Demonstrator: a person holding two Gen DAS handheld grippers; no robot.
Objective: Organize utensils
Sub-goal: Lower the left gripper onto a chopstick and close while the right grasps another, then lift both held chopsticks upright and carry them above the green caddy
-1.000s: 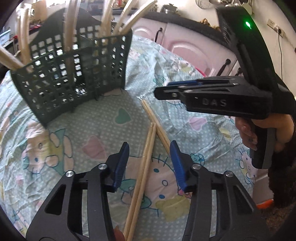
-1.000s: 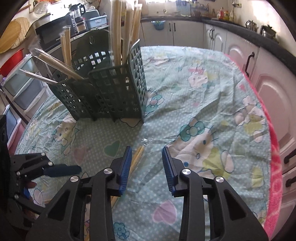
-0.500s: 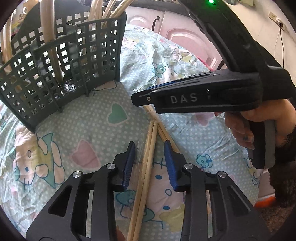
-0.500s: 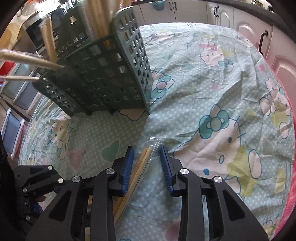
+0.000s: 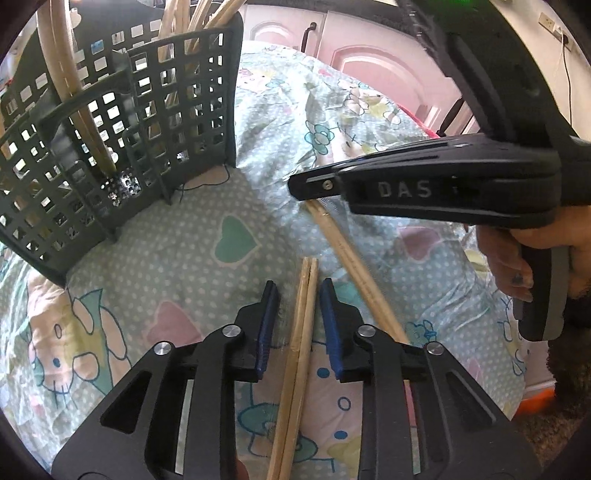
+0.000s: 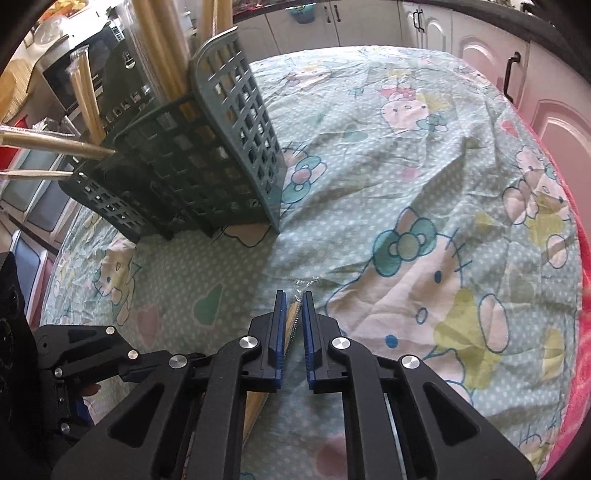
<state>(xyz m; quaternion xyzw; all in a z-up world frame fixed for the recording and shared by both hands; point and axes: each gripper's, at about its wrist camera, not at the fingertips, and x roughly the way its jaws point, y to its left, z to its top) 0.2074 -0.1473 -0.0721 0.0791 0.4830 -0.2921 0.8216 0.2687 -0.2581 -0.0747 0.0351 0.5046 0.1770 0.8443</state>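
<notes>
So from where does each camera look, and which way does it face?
Left wrist: sits on the left gripper, facing down along its fingers at a wrapped chopstick pair between the jaws; the right gripper and the hand holding it show at the right.
Right wrist: sits on the right gripper, facing down at a second pair its jaws have just been closing around; the left gripper's black frame shows at lower left.
Shared: the basket, the cloth, both grippers.

A wrinkled cartoon-cat tablecloth [image 6: 424,155] with white dots covers the table, pale pink cabinet doors [image 6: 554,122] with dark handles stand beyond it, and a wall socket [image 5: 549,23] sits high up
</notes>
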